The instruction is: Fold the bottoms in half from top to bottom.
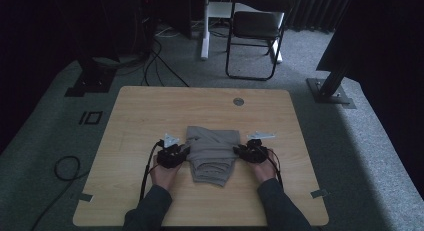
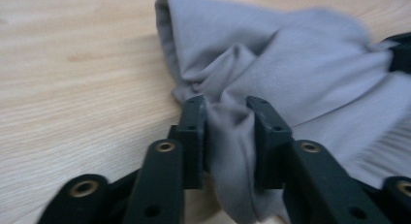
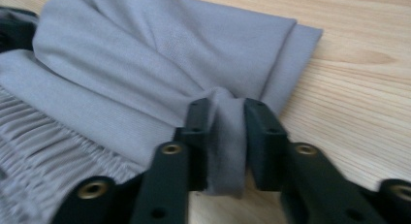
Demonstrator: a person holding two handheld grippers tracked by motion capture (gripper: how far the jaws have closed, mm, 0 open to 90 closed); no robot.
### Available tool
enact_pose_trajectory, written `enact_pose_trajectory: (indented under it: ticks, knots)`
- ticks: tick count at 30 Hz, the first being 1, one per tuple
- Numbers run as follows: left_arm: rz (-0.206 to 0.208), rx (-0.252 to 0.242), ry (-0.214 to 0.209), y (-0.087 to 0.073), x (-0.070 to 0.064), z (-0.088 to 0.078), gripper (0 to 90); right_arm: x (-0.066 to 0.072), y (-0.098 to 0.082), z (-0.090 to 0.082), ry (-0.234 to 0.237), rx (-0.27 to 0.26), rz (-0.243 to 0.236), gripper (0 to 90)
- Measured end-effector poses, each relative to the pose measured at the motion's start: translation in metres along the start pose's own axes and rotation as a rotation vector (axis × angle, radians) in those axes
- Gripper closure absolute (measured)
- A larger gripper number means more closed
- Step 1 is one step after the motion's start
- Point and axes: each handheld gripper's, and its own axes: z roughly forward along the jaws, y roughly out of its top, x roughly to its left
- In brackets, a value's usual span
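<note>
A folded grey garment (image 1: 212,155) is located on the wooden table (image 1: 150,111), slightly near of centre, between the two grippers. The left gripper (image 1: 181,154) is positioned at the garment's left edge, where a bunched fold of the fabric is gripped between its jaws, as seen in the left gripper view (image 2: 228,136). The right gripper (image 1: 241,152) is positioned at the right edge, and a fold is likewise clamped between its jaws (image 3: 225,136).
</note>
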Motion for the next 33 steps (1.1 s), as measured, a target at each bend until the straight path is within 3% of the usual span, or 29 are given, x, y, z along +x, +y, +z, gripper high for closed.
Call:
enact_pose_trajectory:
  ticks: [2, 5, 8, 11, 14, 17, 18, 20, 22, 27, 30, 32, 33]
  knots:
    - [0.021, -0.023, -0.02, -0.002, 0.0, -0.014, 63.7, -0.001, -0.001, -0.008, 0.016, 0.005, -0.006, 66.9]
    - [0.022, -0.065, -0.043, -0.003, 0.002, -0.03, 61.1, -0.001, -0.003, -0.021, 0.028, 0.002, -0.036, 65.0]
    - [0.015, -0.093, -0.04, 0.005, 0.005, -0.037, 60.6, -0.001, 0.001, -0.031, 0.025, -0.044, -0.023, 63.3]
    - [0.003, -0.093, -0.048, 0.019, 0.007, -0.032, 57.8, -0.003, 0.011, -0.031, 0.01, -0.078, 0.015, 55.9]
    - [-0.006, -0.078, -0.055, 0.031, 0.006, -0.02, 55.7, -0.004, 0.019, -0.022, 0.031, -0.078, 0.049, 52.5]
    - [-0.025, -0.002, -0.048, 0.036, 0.006, 0.001, 53.5, -0.003, 0.022, -0.008, 0.033, -0.03, 0.065, 51.4]
    - [-0.032, 0.031, -0.05, 0.035, 0.007, 0.007, 54.6, -0.003, 0.022, -0.004, 0.025, -0.012, 0.071, 54.8]
    - [-0.03, 0.054, -0.043, 0.033, 0.006, 0.01, 73.0, -0.001, 0.02, -0.001, 0.027, 0.002, 0.073, 68.2]
    - [-0.033, 0.026, -0.043, 0.03, 0.003, 0.004, 87.7, 0.003, 0.017, -0.006, 0.026, -0.008, 0.056, 80.2]
    - [0.002, -0.032, -0.046, 0.022, -0.006, -0.021, 88.8, 0.009, 0.009, -0.03, 0.015, -0.056, 0.008, 90.0]
    - [-0.02, -0.068, -0.071, 0.013, -0.006, -0.033, 88.5, 0.011, 0.002, -0.042, 0.017, -0.071, -0.017, 90.0]
    - [-0.009, -0.059, -0.071, 0.008, -0.006, -0.035, 86.8, 0.01, -0.002, -0.047, 0.02, -0.073, -0.015, 89.0]
    - [-0.005, -0.055, -0.072, 0.007, -0.006, -0.035, 86.2, 0.008, -0.003, -0.048, 0.021, -0.082, -0.009, 81.2]
